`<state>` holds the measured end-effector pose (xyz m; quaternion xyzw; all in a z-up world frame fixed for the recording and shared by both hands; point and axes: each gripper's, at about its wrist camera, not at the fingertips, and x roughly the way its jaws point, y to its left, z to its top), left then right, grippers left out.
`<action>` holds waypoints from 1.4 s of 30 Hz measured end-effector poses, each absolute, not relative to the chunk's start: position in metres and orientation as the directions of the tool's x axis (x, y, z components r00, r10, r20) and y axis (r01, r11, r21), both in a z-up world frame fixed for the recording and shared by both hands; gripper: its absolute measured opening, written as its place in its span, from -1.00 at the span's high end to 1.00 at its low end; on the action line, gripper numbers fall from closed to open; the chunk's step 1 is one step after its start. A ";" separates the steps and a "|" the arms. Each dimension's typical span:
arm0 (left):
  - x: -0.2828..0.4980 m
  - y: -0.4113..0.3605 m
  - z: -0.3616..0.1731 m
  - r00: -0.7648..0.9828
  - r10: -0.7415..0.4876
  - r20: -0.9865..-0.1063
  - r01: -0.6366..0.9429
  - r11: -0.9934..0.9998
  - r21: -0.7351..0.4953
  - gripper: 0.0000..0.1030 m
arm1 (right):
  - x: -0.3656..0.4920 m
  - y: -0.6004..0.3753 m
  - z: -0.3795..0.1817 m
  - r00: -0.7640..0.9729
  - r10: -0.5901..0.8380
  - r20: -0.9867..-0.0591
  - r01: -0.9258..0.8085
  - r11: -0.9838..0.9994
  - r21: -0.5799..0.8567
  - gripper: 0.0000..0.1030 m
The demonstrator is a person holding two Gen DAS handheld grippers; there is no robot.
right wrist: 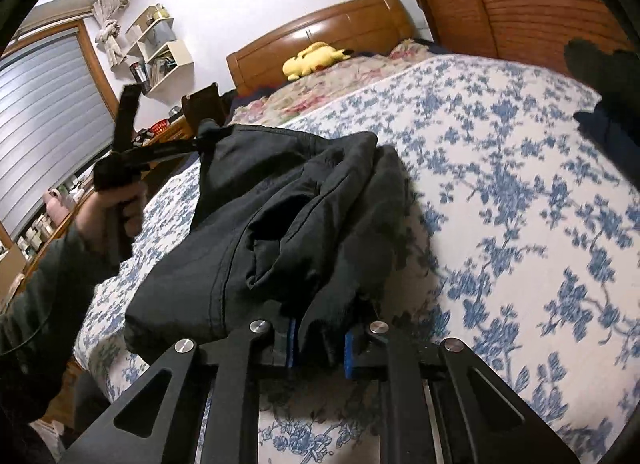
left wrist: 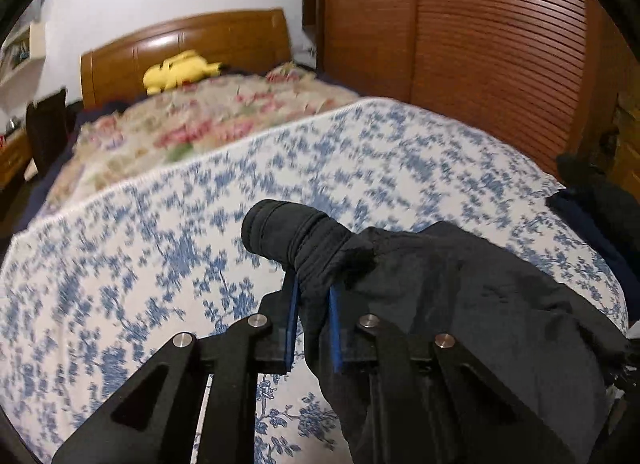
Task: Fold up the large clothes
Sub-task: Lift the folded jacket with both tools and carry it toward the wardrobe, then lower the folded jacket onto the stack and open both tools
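Observation:
A black jacket (left wrist: 480, 304) lies bunched on the blue-flowered bedspread (left wrist: 160, 244). My left gripper (left wrist: 314, 292) is shut on its ribbed cuff (left wrist: 280, 232), which sticks up past the blue pads (left wrist: 292, 320). In the right wrist view the jacket (right wrist: 280, 204) is lifted at two ends. My right gripper (right wrist: 320, 328) is shut on a fold of its fabric close to the camera. At the far left of that view a hand (right wrist: 120, 204) holds the left gripper (right wrist: 202, 142), clamped on the jacket's raised far end.
A floral quilt (left wrist: 208, 120) and a yellow plush toy (left wrist: 180, 70) lie near the wooden headboard (left wrist: 224, 36). A slatted wooden wardrobe (left wrist: 480, 44) stands along the right. More dark clothing (right wrist: 608, 104) lies at the bed's right edge. Wall shelves (right wrist: 160, 48) and a blinded window (right wrist: 48, 112) are left.

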<state>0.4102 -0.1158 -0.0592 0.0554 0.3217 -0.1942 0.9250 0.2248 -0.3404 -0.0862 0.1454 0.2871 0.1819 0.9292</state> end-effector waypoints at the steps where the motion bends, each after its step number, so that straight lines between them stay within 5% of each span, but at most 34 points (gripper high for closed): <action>1: 0.405 -0.120 -0.052 0.725 -0.322 -0.609 0.399 0.917 -0.010 0.74 | 0.225 -0.342 -0.083 0.775 0.419 -0.473 -0.258 0.893 0.368 0.69; 13: 0.353 -0.205 0.041 0.793 -0.378 -0.478 0.445 0.895 0.030 0.76 | 0.184 -0.416 -0.001 0.886 0.274 -0.374 -0.221 0.958 0.180 0.70; 26: 0.327 -0.440 0.127 0.738 -0.599 -0.310 0.634 0.773 0.015 0.76 | 0.097 -0.599 0.098 0.954 -0.137 -0.265 0.136 0.990 -0.021 0.71; 35: 0.319 -0.560 0.060 0.640 -0.638 -0.428 0.724 0.687 0.058 0.76 | 0.079 -0.688 0.045 0.859 -0.300 -0.414 0.325 0.946 -0.012 0.67; 38: 0.316 -0.566 0.051 0.643 -0.622 -0.448 0.724 0.684 0.089 0.76 | 0.083 -0.702 0.027 0.825 -0.331 -0.458 0.368 0.930 -0.008 0.52; 42: 0.309 -0.554 0.052 0.639 -0.620 -0.454 0.733 0.669 0.118 0.74 | 0.081 -0.705 0.038 0.814 -0.373 -0.446 0.424 0.906 0.015 0.03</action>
